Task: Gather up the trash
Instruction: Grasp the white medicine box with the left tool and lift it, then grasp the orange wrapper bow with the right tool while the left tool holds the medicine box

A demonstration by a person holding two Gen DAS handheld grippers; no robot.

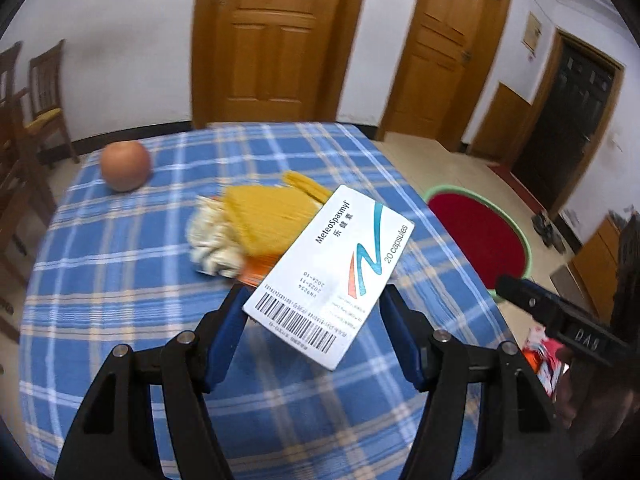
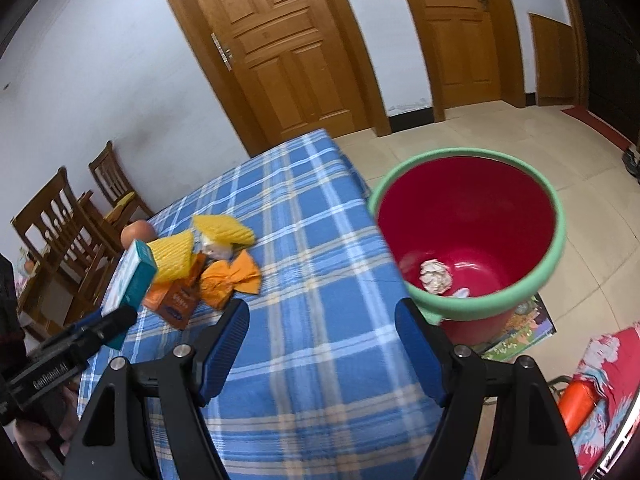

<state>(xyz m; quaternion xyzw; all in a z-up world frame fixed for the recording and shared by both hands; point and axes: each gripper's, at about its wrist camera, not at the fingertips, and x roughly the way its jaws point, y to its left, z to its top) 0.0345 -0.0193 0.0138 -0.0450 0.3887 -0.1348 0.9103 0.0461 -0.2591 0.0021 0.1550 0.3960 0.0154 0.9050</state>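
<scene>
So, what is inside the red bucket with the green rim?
Inside the red bucket, a crumpled white paper ball lies on the bottom, with a small pale scrap beside it. The near rim hides the nearest part of the bottom.

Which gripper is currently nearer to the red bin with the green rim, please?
Right. The right gripper hangs open at the table edge beside the red bin; the left gripper, holding the medicine box, sits farther over the table.

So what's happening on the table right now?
The left gripper is shut on a white medicine box, held above the blue plaid table. The right gripper is open and holds nothing. The red bin beside the table has crumpled paper inside. Yellow wrappers remain on the table.
</scene>
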